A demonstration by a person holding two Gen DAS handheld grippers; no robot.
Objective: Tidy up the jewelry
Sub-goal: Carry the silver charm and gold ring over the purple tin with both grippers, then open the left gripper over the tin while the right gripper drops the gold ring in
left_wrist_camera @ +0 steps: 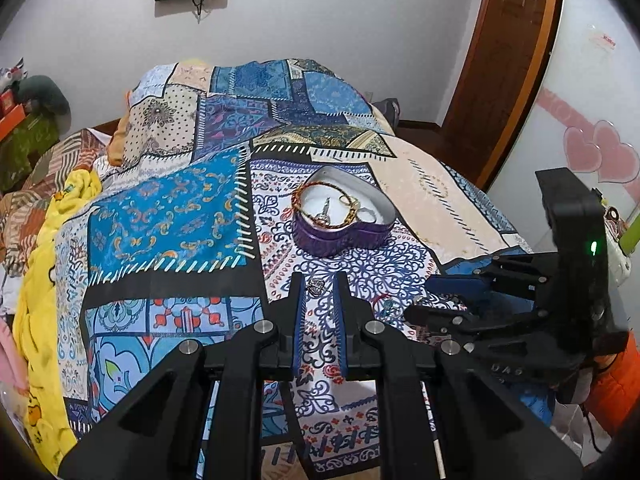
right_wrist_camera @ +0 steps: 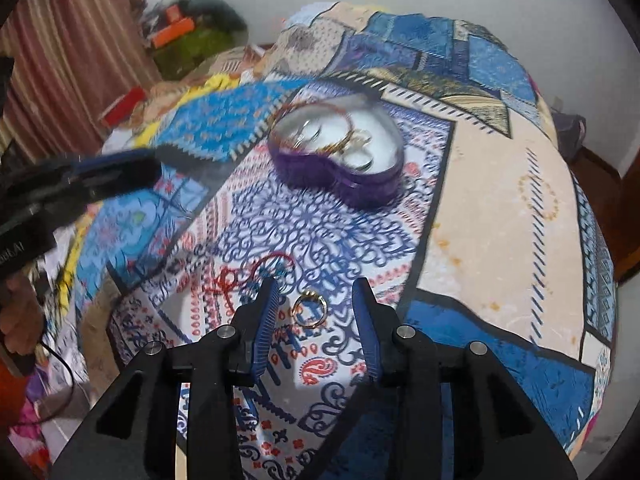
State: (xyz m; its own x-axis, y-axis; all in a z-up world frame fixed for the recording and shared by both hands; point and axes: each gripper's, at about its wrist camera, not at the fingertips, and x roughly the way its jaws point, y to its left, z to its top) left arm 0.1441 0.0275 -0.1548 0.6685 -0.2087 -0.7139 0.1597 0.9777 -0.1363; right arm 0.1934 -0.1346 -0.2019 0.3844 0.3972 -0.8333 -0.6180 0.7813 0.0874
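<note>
A purple heart-shaped jewelry box [left_wrist_camera: 340, 232] [right_wrist_camera: 340, 176] with a white lining stands open on the patterned bedspread and holds gold bracelets [left_wrist_camera: 320, 204] and rings. My left gripper [left_wrist_camera: 319, 286] is open, with a small silver ring [left_wrist_camera: 316, 286] lying on the cloth between its fingertips. My right gripper [right_wrist_camera: 316, 294] is open, with a gold ring [right_wrist_camera: 310, 312] on the cloth between its fingers. A red cord bracelet [right_wrist_camera: 248, 276] with a blue bead lies just left of it. The right gripper also shows in the left wrist view [left_wrist_camera: 416, 312], low over the cloth.
The patchwork bedspread [left_wrist_camera: 168, 216] covers the bed. A yellow blanket [left_wrist_camera: 44, 280] lies along its left edge. A wooden door [left_wrist_camera: 508, 60] and a white wardrobe with pink hearts [left_wrist_camera: 592, 152] stand to the right. The left gripper shows blurred in the right wrist view [right_wrist_camera: 116, 168].
</note>
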